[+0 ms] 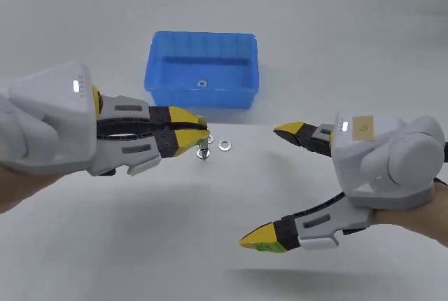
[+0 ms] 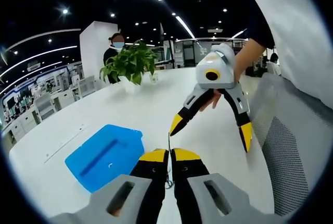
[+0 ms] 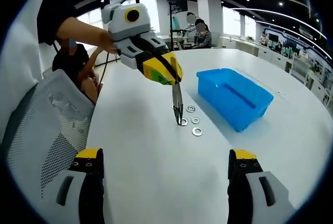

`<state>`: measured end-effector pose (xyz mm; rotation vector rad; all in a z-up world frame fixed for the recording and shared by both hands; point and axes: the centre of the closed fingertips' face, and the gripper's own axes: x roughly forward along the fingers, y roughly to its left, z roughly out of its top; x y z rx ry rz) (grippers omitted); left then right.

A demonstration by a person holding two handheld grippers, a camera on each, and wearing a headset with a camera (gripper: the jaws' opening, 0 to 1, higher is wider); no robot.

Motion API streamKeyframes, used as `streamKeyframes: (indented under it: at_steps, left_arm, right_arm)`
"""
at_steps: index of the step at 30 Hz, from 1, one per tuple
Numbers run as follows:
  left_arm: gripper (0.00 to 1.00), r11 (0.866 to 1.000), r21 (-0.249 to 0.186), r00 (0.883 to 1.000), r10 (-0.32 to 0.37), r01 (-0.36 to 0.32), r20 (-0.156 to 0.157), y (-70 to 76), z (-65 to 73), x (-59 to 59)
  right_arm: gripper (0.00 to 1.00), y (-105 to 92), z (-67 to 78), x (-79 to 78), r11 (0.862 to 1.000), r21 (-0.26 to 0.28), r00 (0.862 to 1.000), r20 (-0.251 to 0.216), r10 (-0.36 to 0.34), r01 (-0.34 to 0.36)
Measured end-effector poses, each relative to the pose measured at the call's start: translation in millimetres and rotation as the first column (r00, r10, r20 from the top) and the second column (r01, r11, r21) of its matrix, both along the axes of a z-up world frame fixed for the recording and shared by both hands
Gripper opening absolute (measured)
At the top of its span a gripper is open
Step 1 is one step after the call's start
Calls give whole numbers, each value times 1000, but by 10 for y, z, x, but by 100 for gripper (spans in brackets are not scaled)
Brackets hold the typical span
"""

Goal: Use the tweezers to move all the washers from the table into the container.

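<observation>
The left gripper [image 1: 199,131] comes in from 9 o'clock in the head view. It is held level, with its jaws pointing toward 3 o'clock and pressed together on the tweezers [image 3: 176,104], which hang point-down from the tips. The right gripper [image 1: 276,183] sits at 4 o'clock, its jaws spread wide, one above the other, pointing toward 9 o'clock. In the left gripper view a bare forearm [image 2: 248,54] leads to it.

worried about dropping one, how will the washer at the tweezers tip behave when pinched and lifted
The washer looks thin, flat and shiny, so it may slip from the fine tips of the tweezers. It looks like small metal, so it is likely light and stiff. Dropped on edge, it might roll.
</observation>
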<state>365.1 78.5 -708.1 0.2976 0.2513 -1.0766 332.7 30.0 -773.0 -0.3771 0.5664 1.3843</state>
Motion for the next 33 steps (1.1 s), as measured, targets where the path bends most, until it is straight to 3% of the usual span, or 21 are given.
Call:
streamKeyframes:
  at_steps: [7, 13, 20, 22, 25, 28, 33]
  left_arm:
    - [6, 1000, -11, 1000, -2, 2, -12, -7, -4, -4]
    - [6, 1000, 12, 1000, -18, 19, -26, 5, -9, -23]
    - [6, 998, 37, 998, -53, 54, -22, -17, -21, -75]
    - [6, 998, 42, 998, -55, 56, -21, -18, -24, -75]
    - [6, 998, 41, 999, -47, 48, -22, -6, -24, -49]
    - [6, 998, 43, 999, -44, 45, -24, 9, -25, -33]
    - [6, 997, 50, 998, -54, 55, -28, -1, -29, -31]
  right_arm:
    - [100, 35, -3, -11, 1000, 3, 1000, -9, 13, -13]
    - [99, 144, 3, -13, 998, -2, 998, -9, 60, -60]
    - [88, 359, 12, 20, 993, 10, 993, -20, 116, -116]
    - [80, 421, -18, 45, 992, 2, 991, -18, 130, -130]
    - [71, 512, -45, 68, 991, 16, 990, -55, 130, -129]
    - [62, 581, -99, 108, 990, -2, 989, -42, 142, -142]
    - [54, 666, -131, 160, 987, -2, 986, -38, 163, -163]
